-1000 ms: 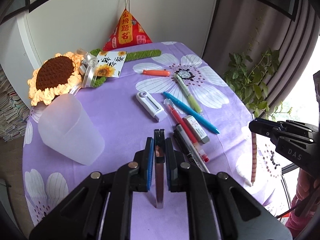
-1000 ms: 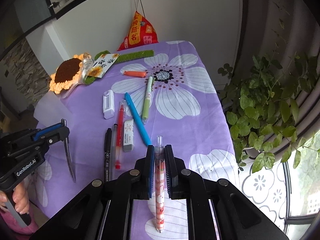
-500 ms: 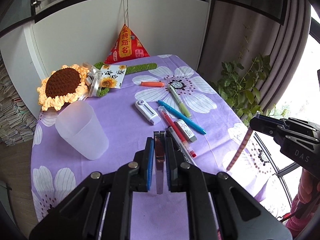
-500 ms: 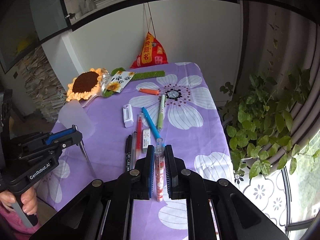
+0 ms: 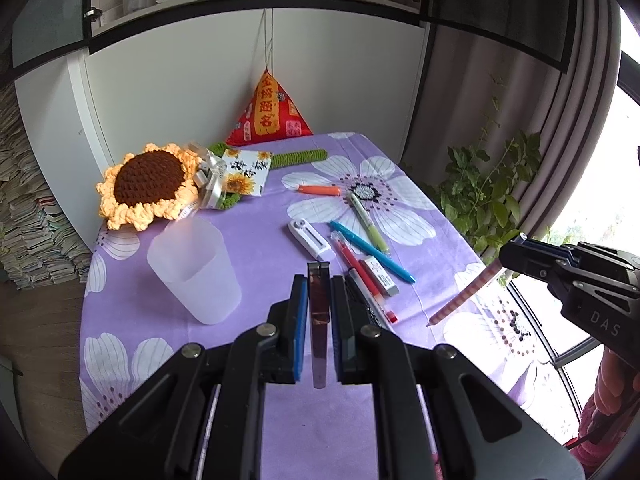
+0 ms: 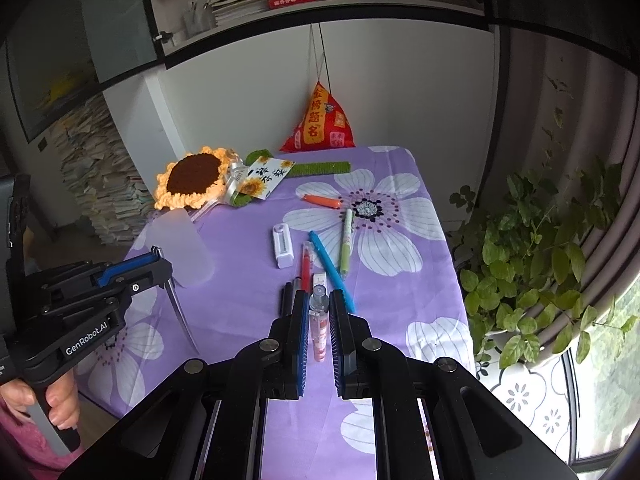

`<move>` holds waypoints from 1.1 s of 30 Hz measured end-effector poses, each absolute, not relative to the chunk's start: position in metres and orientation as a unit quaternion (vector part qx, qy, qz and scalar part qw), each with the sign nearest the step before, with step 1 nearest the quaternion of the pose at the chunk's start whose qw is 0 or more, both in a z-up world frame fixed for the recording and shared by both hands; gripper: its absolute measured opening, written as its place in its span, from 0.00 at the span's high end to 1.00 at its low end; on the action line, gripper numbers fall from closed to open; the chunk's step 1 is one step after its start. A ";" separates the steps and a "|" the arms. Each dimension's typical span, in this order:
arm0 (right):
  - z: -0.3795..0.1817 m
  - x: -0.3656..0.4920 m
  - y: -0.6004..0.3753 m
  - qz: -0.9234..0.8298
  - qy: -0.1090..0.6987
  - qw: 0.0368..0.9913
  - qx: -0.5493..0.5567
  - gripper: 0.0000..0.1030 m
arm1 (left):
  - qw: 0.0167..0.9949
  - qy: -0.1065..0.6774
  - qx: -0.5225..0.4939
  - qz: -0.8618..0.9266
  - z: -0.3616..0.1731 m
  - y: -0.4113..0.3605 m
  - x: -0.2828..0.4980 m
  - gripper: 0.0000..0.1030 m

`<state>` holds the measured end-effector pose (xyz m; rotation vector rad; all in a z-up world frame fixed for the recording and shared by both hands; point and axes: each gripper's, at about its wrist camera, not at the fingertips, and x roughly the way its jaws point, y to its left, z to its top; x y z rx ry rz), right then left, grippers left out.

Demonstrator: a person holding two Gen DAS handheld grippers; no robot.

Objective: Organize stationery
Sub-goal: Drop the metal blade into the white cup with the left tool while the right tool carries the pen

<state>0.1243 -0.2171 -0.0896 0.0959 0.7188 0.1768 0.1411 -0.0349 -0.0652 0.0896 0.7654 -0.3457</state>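
Frosted translucent plastic, the cup [image 5: 195,275] stands upright on the tabletop [image 5: 260,264] ahead and to the left of the left gripper [image 5: 319,280]; nothing shows through its wall, though its inside cannot be seen clearly. The left gripper hangs above the tabletop with its fingers [image 5: 299,304] pinching a flat, reddish-brown reflective strip [image 5: 319,316] that looks like a metal ruler, though what it is cannot be told for sure; in the right wrist view the same strip [image 6: 180,316] slants down from those fingers. The right gripper [image 6: 319,300] holds a pink patterned pen [image 6: 319,328] with a clear cap, its fingers [image 6: 299,320] closed on the barrel; in the left wrist view that pen [image 5: 464,298] points down and to the left, clear of the tabletop.

The loose stationery lies on the purple flowered cloth just beyond both pairs of fingers; a white correction tape [image 5: 311,239], a red pen [image 5: 362,276], a blue pen [image 5: 372,251], a green pen [image 5: 369,222], a white eraser [image 5: 380,275] and black pens [image 6: 287,298] lie close together, several touching; an orange pen [image 5: 320,190] lies farther off, apart from the rest.

A crocheted sunflower [image 5: 148,184] lies beyond the cup.
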 end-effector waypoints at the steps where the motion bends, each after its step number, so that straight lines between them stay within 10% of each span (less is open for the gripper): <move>1: -0.086 0.124 -0.215 0.088 0.348 0.933 0.044 0.89 | 0.915 0.366 0.041 -0.165 -0.061 -0.032 0.142 0.91; 33: -0.028 0.161 -0.119 0.158 0.301 0.941 -0.006 0.89 | 0.939 0.336 0.004 -0.073 -0.029 0.058 0.228 0.91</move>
